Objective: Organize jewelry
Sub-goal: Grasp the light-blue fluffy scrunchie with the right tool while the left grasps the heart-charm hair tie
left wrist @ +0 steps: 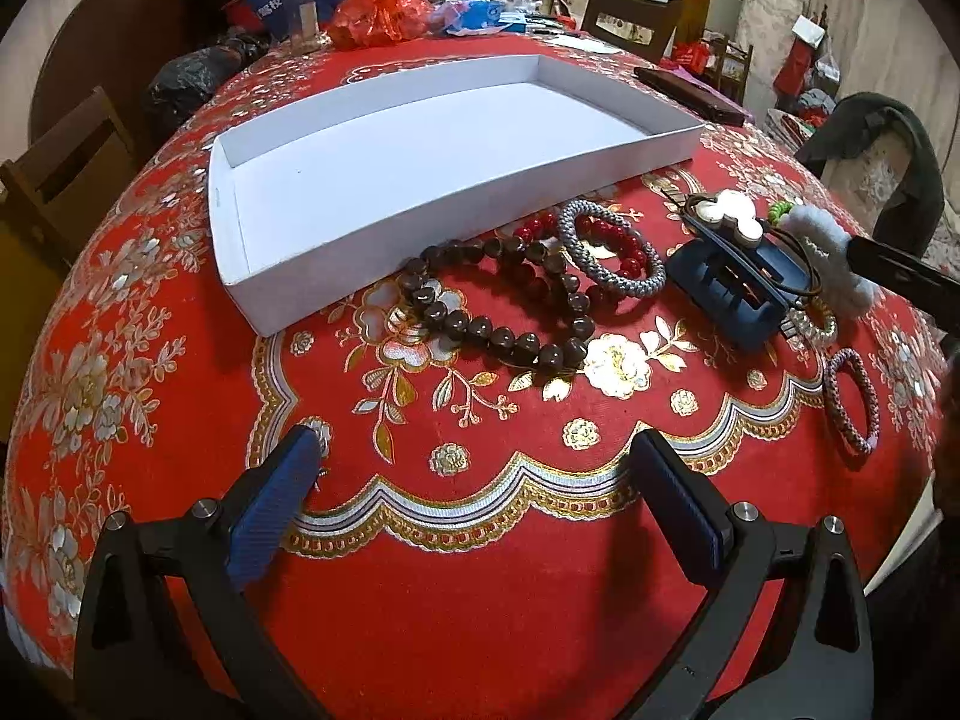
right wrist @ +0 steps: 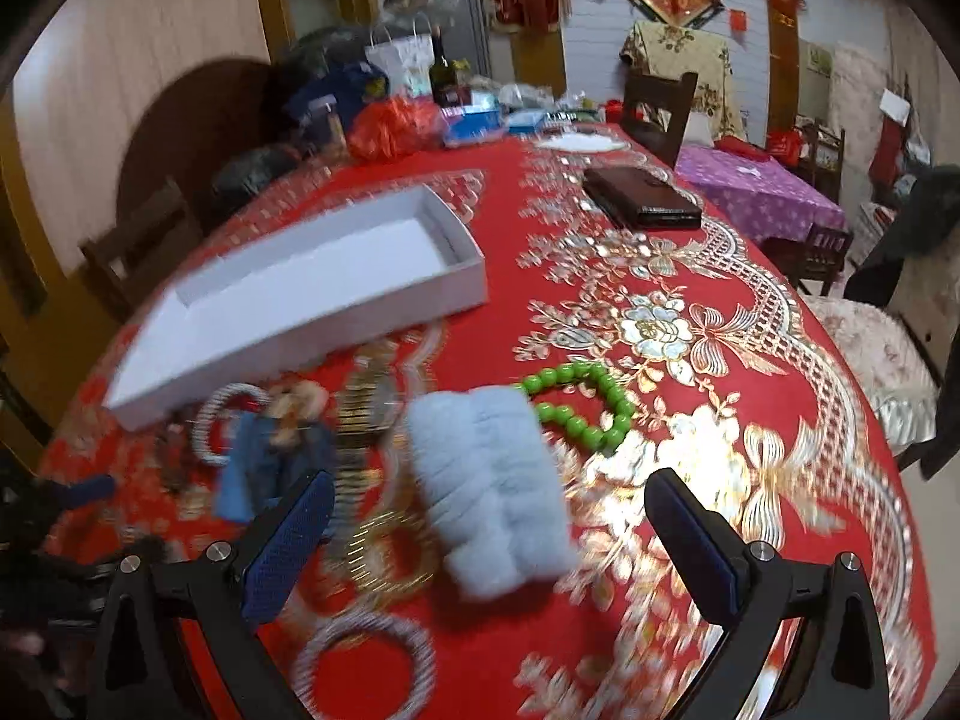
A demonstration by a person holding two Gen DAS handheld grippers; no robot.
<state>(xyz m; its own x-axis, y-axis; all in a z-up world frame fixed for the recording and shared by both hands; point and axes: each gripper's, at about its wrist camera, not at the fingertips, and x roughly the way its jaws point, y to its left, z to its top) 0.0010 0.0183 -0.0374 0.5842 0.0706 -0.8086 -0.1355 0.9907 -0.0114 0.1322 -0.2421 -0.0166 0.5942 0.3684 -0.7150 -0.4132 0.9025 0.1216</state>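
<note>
Your left gripper [left wrist: 480,456] is wide open and holds nothing; it hangs over the red flowered tablecloth [left wrist: 480,570], near the table's front edge. Your right gripper [right wrist: 492,504] is wide open too, and its fingers sit on either side of the fluffy white scrunchie [right wrist: 492,480] without touching it. The white tray [left wrist: 420,138] lies flat on the cloth with nothing inside it. The jewelry is in a row just in front of the tray. A long string of dark brown beads [left wrist: 498,300] lies closest to the tray's front wall. A red bead bracelet [left wrist: 612,246] lies partly under a gray woven bangle [left wrist: 612,252]. Next to them is a dark blue hair claw [left wrist: 732,288] with a cream flower piece [left wrist: 729,219] and thin cords on top of it. A pink woven bangle [left wrist: 852,402] lies alone, closer to you. In the right view you can see a green bead bracelet [right wrist: 582,408] just behind the scrunchie, touching it. A gold watch band [right wrist: 366,414] is beside the scrunchie, but that part is blurry.
</note>
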